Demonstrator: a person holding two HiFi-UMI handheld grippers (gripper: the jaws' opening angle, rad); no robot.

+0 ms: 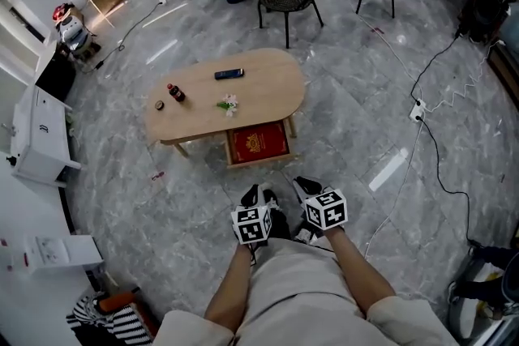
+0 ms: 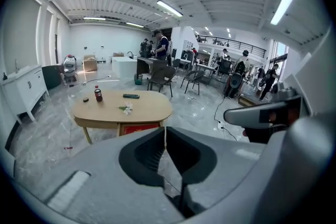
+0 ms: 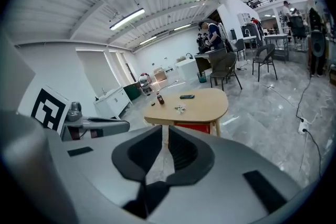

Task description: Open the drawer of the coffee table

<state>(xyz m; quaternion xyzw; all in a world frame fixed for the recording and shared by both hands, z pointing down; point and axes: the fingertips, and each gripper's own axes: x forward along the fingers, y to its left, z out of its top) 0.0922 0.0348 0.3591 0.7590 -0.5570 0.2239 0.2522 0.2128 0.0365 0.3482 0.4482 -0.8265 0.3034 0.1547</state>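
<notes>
Centre: coffee table (image 1: 268, 89) with its drawer (image 1: 258, 143) drawn out toward me. Lower centre: my left gripper (image 1: 259, 194) and right gripper (image 1: 306, 187), both closed on nothing, well apart from it. Risk: stepping forward, I could knock the protruding drawer loose.

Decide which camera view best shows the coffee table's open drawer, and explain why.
The head view: it looks down into the pulled-out drawer, showing its red contents whole. The left gripper view and the right gripper view each catch only a thin red strip of it, seen side-on.
</notes>
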